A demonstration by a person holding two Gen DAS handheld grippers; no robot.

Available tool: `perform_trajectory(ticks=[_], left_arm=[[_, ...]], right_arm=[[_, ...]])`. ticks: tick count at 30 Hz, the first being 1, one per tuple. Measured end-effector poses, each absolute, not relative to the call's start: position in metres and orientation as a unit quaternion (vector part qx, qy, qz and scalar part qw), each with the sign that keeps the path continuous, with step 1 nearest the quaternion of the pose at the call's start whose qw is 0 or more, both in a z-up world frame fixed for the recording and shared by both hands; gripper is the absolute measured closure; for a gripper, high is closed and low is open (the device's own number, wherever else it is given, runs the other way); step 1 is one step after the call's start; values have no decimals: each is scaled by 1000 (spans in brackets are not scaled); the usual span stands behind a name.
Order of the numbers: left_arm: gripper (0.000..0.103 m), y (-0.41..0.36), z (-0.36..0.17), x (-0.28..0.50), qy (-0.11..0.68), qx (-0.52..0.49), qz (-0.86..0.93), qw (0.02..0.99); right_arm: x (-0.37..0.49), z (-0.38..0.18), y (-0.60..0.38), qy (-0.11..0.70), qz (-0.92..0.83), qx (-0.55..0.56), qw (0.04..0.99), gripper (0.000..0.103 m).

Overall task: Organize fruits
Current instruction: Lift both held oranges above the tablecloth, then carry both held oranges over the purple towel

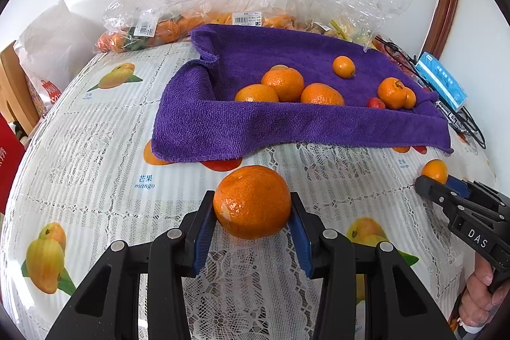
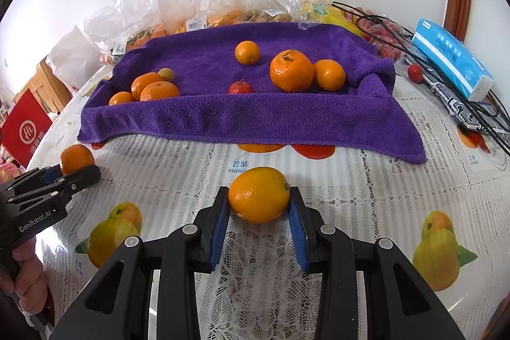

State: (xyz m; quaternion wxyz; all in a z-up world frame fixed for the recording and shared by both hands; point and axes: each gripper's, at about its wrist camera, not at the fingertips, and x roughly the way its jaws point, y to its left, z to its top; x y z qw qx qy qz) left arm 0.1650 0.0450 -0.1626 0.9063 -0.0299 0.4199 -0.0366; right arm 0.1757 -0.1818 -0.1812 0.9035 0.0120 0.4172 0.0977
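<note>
The left gripper [image 1: 251, 209] clamps a mandarin [image 1: 251, 201]. The right gripper [image 2: 258, 203] clamps a kumquat [image 2: 258, 194]. Both hang near the table's [image 2: 398, 180] front edge, before the purple towel [image 2: 255, 117].

Fruit in plastic bags [image 1: 165, 27] behind purple towel [image 1: 287, 123]: kinds unclear through crumpled film. Towel front fold hides lower halves of oranges [image 1: 283, 83]. Price label [image 1: 247, 19] text too small. Person's hand [image 1: 481, 301] cut by frame edge.

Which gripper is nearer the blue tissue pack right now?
Right. The right gripper, shut on a small orange, sits on the blue tissue pack's side; the left gripper, holding a mandarin, is farther across the table.
</note>
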Motion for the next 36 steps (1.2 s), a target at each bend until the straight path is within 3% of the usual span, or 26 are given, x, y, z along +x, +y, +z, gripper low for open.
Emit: perform_trajectory(ticks=[20, 36], left_arm=[[62, 37, -120, 145, 396, -32, -52, 916], [62, 25, -79, 178, 366, -32, -48, 929]], right_arm=[[153, -130, -175, 372, 99, 16, 923, 67], [186, -91, -189, 340, 106, 31, 934, 67]])
